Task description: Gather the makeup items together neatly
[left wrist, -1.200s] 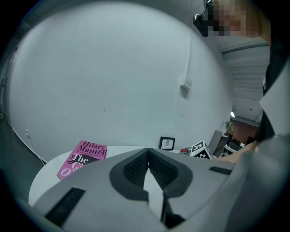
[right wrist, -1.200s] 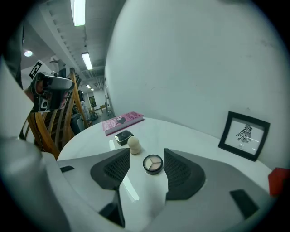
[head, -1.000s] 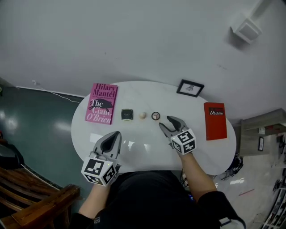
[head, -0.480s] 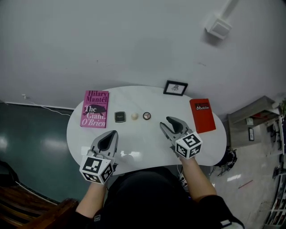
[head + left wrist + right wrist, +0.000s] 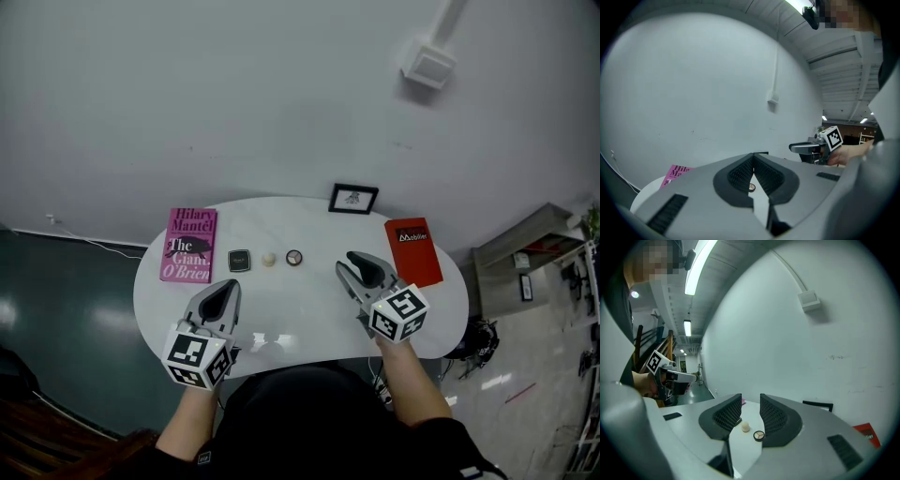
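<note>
head view is showing the three makeup bits sitting in a short row on the far-left part of the white table [image 5: 309, 314]: a black square compact [image 5: 239, 261], a little cream ball [image 5: 269, 259] (sponge maybe, i can't really tell) and a round compact [image 5: 294, 257], each one sitting just beside the next without touching.

the left gripper [image 5: 223, 296] is hovering with its jaws pressed together and nothing in them, and the row is lying off toward its 1 o'clock. the right gripper [image 5: 362, 270] is hanging with a narrow gap that is closing right now, nothing between the jaws, and the round compact is sitting around its 9 to 10 o'clock.

i'm guessing all three are weighing next to nothing. the compacts are looking like hard, slick plastic, so i'd be pinching them across the flat sides, low down, or just nudging them along the glossy top. the ball is probably going to roll, so a gentle grip across its middle.

room-wise it's looking easy: a pink book [image 5: 188, 246] is lying at 9 o'clock of the row, near but apart, a picture frame [image 5: 353, 199] is standing at the far rim, a red book [image 5: 413, 251] is sitting over at 3 o'clock, and the middle is lying bare.
</note>
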{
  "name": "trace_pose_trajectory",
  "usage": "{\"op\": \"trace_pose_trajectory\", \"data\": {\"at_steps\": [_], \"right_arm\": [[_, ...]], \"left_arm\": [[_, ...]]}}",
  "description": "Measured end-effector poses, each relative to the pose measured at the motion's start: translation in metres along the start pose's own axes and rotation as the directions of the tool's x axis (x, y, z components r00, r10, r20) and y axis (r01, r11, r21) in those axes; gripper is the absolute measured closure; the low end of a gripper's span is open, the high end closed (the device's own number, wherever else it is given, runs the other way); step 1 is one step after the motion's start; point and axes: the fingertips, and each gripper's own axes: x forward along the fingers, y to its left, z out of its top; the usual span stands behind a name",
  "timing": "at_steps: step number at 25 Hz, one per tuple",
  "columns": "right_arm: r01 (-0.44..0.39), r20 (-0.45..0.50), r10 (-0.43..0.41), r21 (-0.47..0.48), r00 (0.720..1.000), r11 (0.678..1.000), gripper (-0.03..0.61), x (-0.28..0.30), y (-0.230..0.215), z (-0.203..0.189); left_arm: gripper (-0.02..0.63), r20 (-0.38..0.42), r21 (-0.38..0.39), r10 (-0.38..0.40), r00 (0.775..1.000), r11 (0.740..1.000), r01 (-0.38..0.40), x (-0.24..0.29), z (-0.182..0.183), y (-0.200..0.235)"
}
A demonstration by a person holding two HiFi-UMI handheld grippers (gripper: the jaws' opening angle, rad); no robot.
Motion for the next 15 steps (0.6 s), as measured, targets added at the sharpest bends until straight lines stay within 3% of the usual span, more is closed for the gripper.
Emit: {"op": "trace_pose_trajectory", "data": {"at_steps": [8, 15], "right_arm": [[-0.063, 0.006, 0.062, 0.02, 0.998, 0.998, 0.474, -0.026, -0.038, 0.011], [-0.1, 0.127, 0.098, 0.008, 0.987, 0.995, 0.502, -0.052, -0.058, 0.052]], "left_arm": [[0.604, 0.006, 0.045, 0.043, 0.999, 0.998, -0.043, 0.033, 0.022, -0.042], [0.604, 0.051, 0.095, 0.049, 0.997, 0.994, -0.054, 0.054, 0.055, -0.074]]}}
